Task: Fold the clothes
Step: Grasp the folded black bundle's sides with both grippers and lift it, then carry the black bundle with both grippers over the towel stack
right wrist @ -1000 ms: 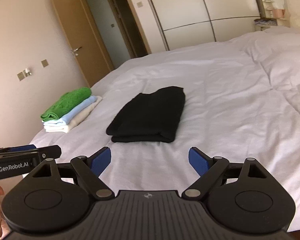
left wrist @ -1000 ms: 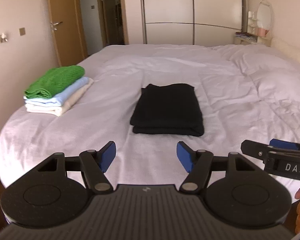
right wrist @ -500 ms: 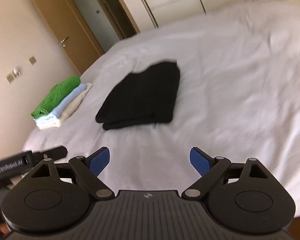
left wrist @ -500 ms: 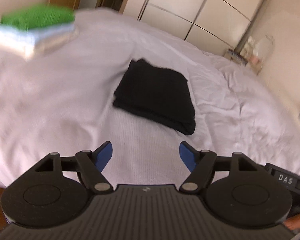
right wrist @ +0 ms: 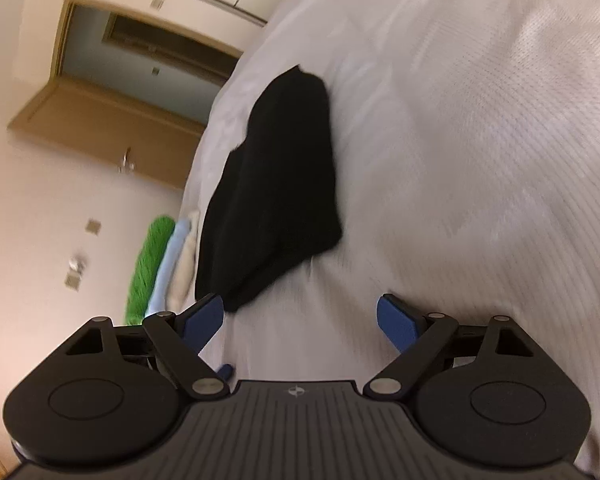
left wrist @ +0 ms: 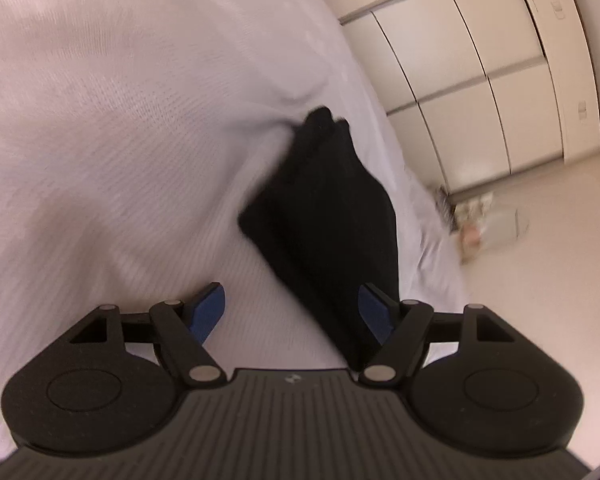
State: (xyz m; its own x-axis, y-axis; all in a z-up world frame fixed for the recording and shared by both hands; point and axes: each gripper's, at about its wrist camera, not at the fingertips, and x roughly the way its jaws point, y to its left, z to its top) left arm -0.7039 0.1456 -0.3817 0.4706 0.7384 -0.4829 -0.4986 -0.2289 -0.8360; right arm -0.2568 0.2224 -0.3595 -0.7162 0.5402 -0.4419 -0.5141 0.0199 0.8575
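1. Black garment point(left wrist: 332, 216) lies folded into a compact, layered rectangle on the white bed point(left wrist: 100, 120), and both sets of jaws flank it low and close. If either tool pushes into a near corner instead of sliding under it, the layers could be shoved apart and the fold spoiled.
2. Left gripper point(left wrist: 292, 308) is rolled hard to one side, jaws wide and holding nothing; the garment's near corner sits just ahead of its right pad. Both views are blurred, so a hurried closing here might pinch only the top layer and peel it open.
3. Right gripper point(right wrist: 300, 320) is rolled the opposite way, jaws also wide and empty, its left pad just beside the garment's other near corner. Uneven grips by the two tools would twist the bundle if it were lifted.
4. Soft bedding could be caught together with the cloth and dragged along.
5. Further off, seen from the right wrist, a folded stack point(right wrist: 160, 256) of green, blue and cream pieces rests near the bed's edge; a careless sweep or a badly placed load could topple it.
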